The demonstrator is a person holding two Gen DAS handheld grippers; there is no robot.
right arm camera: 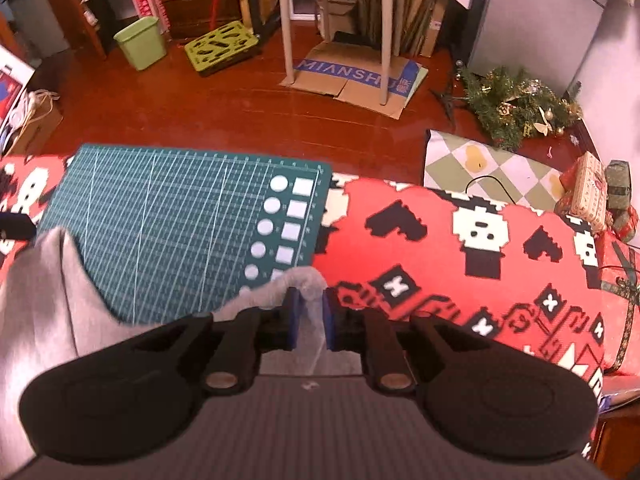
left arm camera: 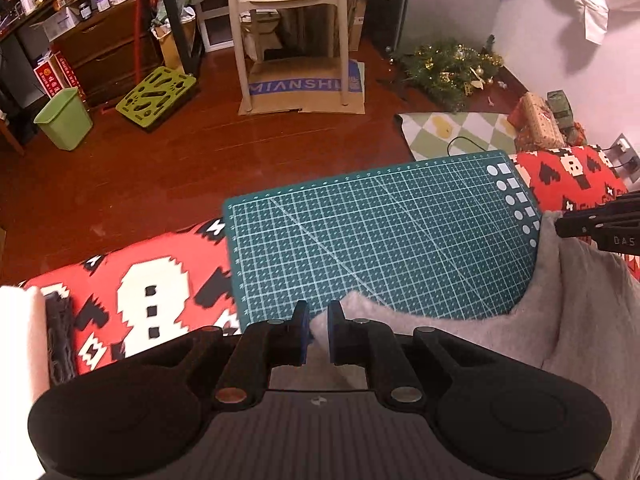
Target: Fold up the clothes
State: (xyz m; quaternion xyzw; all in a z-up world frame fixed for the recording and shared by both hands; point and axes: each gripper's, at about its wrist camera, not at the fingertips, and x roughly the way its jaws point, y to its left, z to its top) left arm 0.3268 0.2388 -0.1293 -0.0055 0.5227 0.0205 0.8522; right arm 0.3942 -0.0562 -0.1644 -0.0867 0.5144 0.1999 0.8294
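One grey garment (left arm camera: 568,320) is hanging between two grippers over the near edge of the green cutting mat (left arm camera: 360,240), which is lying on the red patterned cloth (right arm camera: 460,260) covering the worktop. The left gripper (left arm camera: 318,316) is pinching one edge of it between narrow fingers, and the right gripper (right arm camera: 310,304) is pinching another the same way. To fold well, I judge both hands should be travelling level and together, keeping the edge taut. Counted: one garment, one mat, two grippers.

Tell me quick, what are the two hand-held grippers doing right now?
Left hand-held gripper: closed on an edge of the grey garment.
Right hand-held gripper: closed on another edge of the same grey garment.
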